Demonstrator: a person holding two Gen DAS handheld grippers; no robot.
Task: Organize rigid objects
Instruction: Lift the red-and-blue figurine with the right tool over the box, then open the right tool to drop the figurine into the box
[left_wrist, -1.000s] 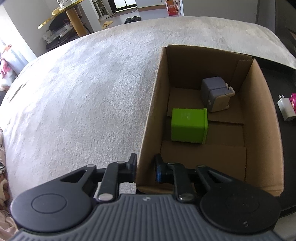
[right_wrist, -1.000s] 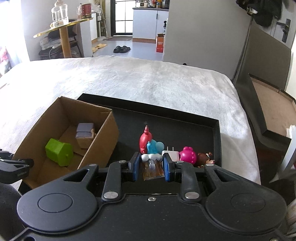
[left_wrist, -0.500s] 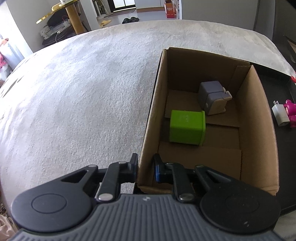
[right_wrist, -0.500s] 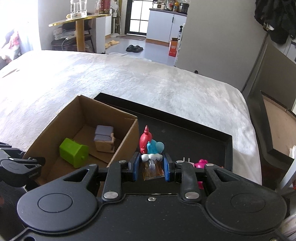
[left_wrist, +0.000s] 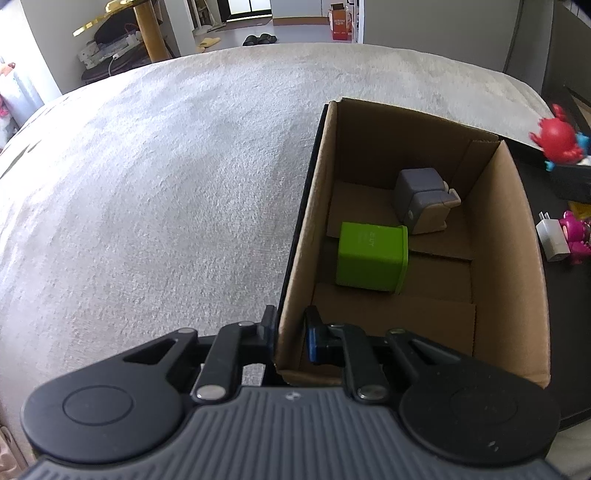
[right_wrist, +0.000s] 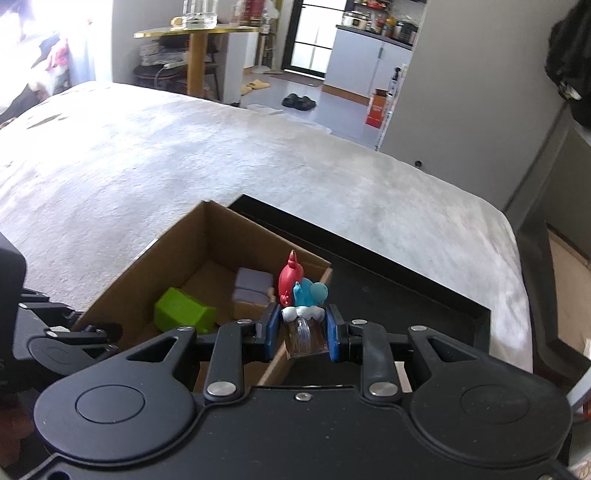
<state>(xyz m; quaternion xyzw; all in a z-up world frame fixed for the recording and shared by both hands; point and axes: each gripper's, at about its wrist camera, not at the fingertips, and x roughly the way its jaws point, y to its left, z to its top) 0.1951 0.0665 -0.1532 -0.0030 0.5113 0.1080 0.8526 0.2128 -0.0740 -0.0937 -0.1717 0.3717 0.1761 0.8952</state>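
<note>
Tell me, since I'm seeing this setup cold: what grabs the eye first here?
The red-and-blue figurine on its clear base, clamped in the right gripper at the cardboard box's right wall. Inside the box lie a bright green block and a grey-and-tan block, while the left gripper pinches the box's near corner.
</note>
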